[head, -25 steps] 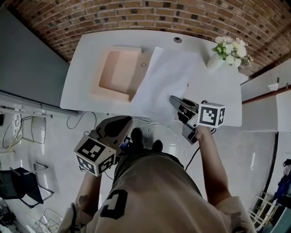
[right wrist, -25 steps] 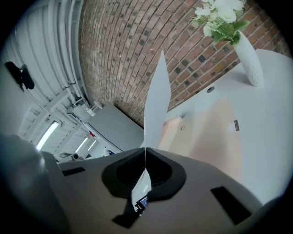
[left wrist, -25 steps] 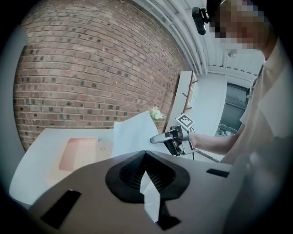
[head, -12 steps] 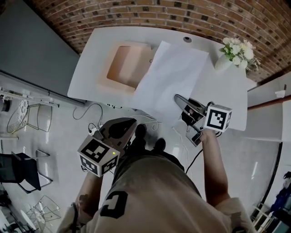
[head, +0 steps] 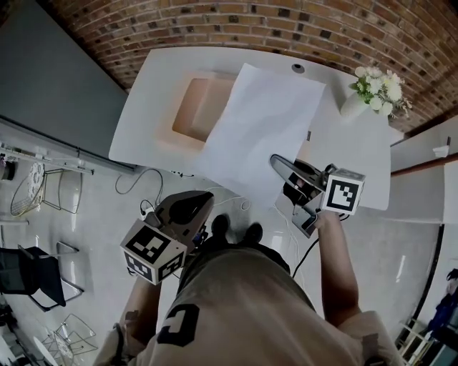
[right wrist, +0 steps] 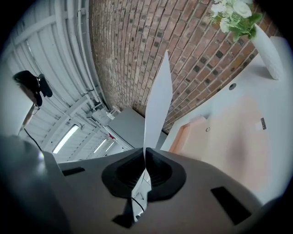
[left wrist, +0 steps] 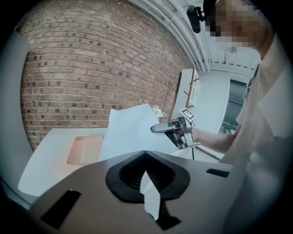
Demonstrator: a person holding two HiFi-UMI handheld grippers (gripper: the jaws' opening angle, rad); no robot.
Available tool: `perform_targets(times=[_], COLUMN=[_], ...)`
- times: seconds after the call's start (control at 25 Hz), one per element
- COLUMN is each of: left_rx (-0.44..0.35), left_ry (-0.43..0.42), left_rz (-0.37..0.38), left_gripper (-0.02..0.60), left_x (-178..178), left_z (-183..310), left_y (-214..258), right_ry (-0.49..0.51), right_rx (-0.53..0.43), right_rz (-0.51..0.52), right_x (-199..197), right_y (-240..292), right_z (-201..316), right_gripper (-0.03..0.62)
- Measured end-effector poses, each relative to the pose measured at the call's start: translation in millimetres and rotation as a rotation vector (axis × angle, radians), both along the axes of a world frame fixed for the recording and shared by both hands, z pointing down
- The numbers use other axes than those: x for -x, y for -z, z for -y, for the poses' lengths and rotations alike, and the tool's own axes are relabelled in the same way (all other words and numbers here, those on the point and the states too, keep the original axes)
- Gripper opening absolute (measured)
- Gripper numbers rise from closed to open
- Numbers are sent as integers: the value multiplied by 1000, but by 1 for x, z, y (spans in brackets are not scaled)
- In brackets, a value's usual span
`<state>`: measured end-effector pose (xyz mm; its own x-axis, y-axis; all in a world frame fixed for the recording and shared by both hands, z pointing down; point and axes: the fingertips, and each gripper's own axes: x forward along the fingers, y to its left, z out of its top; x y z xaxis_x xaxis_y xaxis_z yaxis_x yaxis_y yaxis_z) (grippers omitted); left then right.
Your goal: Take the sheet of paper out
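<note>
The sheet of paper (head: 261, 118) is plain white and unfolded, held up tilted over the white desk (head: 143, 107); its left edge covers part of a shallow peach tray (head: 189, 114), and its near right corner is gripped. The left claw (left wrist: 145, 153) hangs short of the desk with its jaws pressed together on nothing, while the right claw (right wrist: 145, 160) is clamped tight on that corner. Its cube (head: 342, 191) carries black-and-white square markers.

A white vase (head: 352, 107) of flowers stands at the right end of the white table (head: 154, 86). A brick wall (head: 215, 21) runs behind.
</note>
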<state>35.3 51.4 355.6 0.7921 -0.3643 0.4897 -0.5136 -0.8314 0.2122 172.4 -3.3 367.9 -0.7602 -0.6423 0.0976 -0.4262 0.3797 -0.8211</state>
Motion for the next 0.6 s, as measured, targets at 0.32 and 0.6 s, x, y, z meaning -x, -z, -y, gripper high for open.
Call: perform_targets(times=[0.32, 0.6], left_rx=[-8, 15], left_ry=[-21, -52], left_rz=[-34, -74], left_gripper=[14, 14], left_x=[31, 53], left_z=[35, 52], left_y=[-3, -9], right_ry=[-56, -78], right_rx=[6, 77], right_rz=[-20, -110], right_x=[14, 33], right_y=[10, -5], right_z=[4, 0], right_gripper=[25, 25])
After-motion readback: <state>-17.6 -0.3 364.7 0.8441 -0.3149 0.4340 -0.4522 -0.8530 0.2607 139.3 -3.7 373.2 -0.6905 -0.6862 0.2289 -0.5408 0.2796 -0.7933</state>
